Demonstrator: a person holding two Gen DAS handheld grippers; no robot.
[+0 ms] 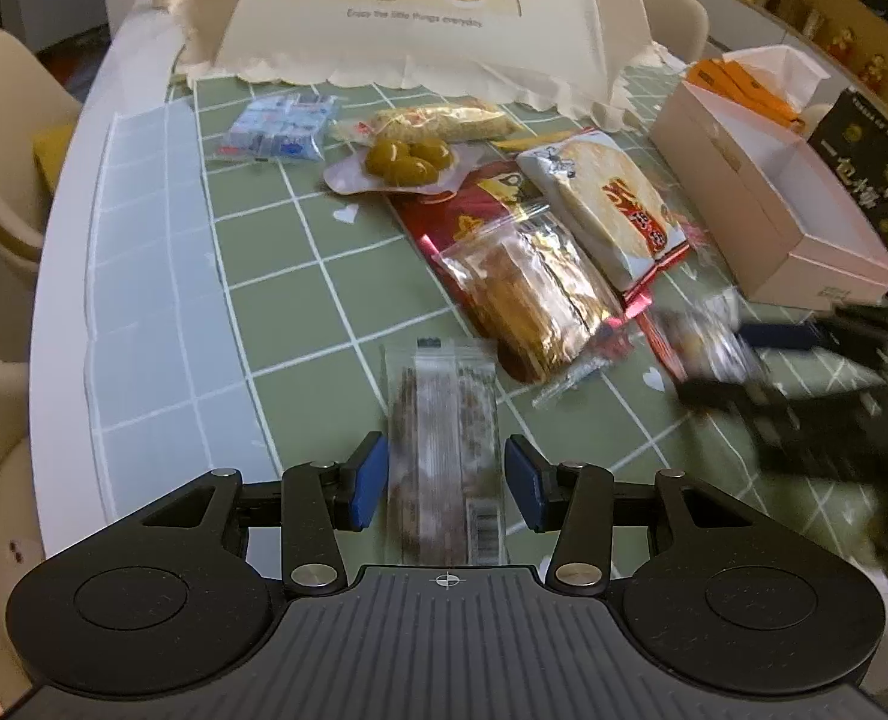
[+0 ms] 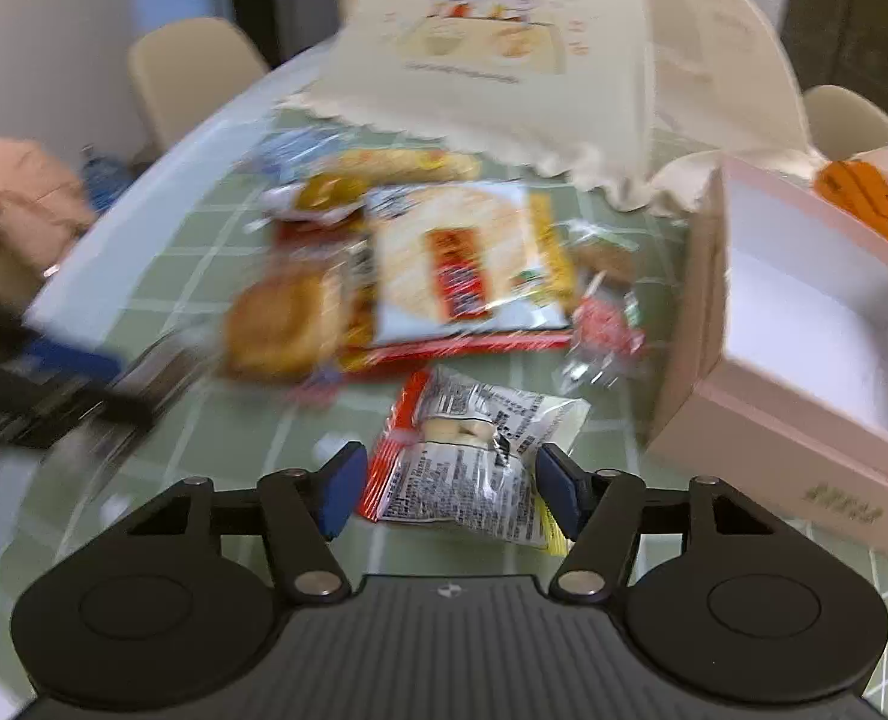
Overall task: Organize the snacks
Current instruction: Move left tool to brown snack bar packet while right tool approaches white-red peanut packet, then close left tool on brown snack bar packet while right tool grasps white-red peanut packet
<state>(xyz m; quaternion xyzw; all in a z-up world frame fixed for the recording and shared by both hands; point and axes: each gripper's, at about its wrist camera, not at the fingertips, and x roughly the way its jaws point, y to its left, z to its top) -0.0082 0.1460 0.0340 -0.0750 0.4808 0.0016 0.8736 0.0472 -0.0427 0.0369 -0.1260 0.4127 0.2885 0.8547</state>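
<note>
Lying lengthwise between gripper pads, clear snack bar

The left gripper is built from matte black plastic. Two blue pads are fitted on the inner faces of its fingers. Each finger is carried by black link arms, and these are joined with round silver screws. The body is made of two rounded lobes, each with a raised disc, and between them a grey ribbed plate is seen with a small white crosshair mark.

The right gripper is made in the same way: black links, silver screws, blue pads, grey ribbed plate and a crosshair mark.
</note>
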